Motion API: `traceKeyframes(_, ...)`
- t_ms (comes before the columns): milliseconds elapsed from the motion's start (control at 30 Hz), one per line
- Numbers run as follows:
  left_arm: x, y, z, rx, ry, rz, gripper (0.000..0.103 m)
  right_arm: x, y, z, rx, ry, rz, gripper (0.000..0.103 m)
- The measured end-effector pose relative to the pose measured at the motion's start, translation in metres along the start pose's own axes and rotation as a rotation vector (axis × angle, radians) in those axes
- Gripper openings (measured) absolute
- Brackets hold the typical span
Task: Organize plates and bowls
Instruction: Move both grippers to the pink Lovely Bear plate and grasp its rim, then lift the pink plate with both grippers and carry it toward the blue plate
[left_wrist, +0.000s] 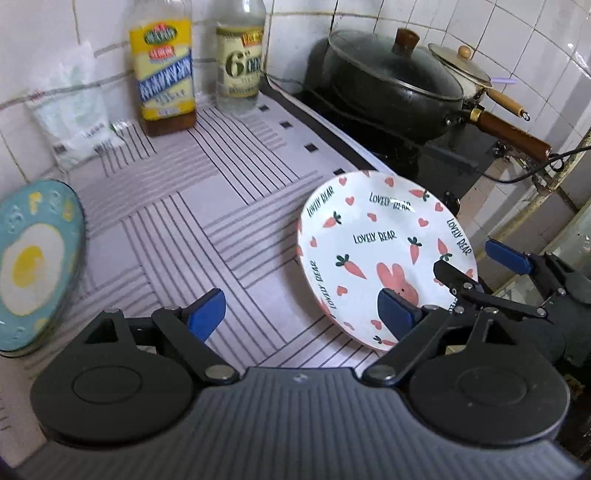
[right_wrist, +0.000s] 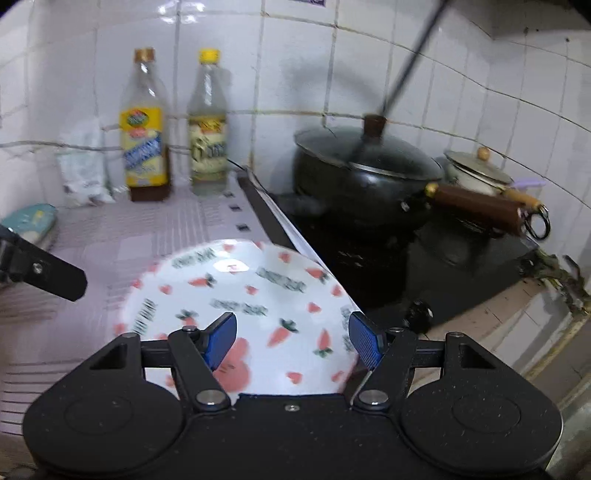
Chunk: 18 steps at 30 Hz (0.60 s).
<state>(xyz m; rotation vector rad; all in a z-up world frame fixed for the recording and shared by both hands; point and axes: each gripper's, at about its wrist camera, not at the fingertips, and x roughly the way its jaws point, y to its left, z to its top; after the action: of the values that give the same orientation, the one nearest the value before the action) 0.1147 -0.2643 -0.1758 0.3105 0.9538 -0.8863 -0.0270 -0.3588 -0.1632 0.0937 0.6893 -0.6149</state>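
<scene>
A home kitchen: tiled walls (left_wrist: 406, 22), lidded wok (left_wrist: 391, 85) on a stove (right_wrist: 424, 266), sauce bottles (left_wrist: 164, 70).

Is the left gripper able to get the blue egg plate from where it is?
Probably yes. The left gripper is open and holds nothing, and the egg plate sits off to its left on the counter. Only bare striped mat lies between them; the bunny plate is on the other side.

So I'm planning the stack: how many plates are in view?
2. The carrot plate lies by the stove at the counter's right edge; the egg plate sits far left. Others may be hidden.
</scene>
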Motion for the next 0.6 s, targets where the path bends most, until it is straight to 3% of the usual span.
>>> traceKeyframes(100, 0.018, 0.001, -0.002, -0.022, 0.015, -0.010, 0.090, 0.009, -0.005, -0.007, 0.025, 0.005, -0.039, 0.072)
traceKeyframes(167, 0.031, 0.001, 0.001, -0.055, 0.034, 0.033, 0.090, 0.014, -0.009, -0.010, 0.053, 0.016, -0.052, 0.072)
traceKeyframes(267, 0.047, 0.003, 0.008, -0.059, 0.034, 0.040, 0.090, 0.025, -0.013, -0.014, 0.041, 0.061, -0.048, 0.072)
traceKeyframes(433, 0.055, 0.009, 0.016, -0.078, 0.025, -0.018, 0.089, 0.034, -0.020, -0.017, 0.077, 0.080, -0.039, 0.071)
traceKeyframes(533, 0.053, 0.008, 0.014, -0.072, 0.006, 0.014, 0.080, 0.037, -0.018, -0.019, 0.090, 0.088, -0.006, 0.059)
traceKeyframes(600, 0.053, 0.007, 0.014, -0.053, -0.005, 0.031, 0.074, 0.037, -0.014, -0.020, 0.072, 0.088, -0.032, 0.056)
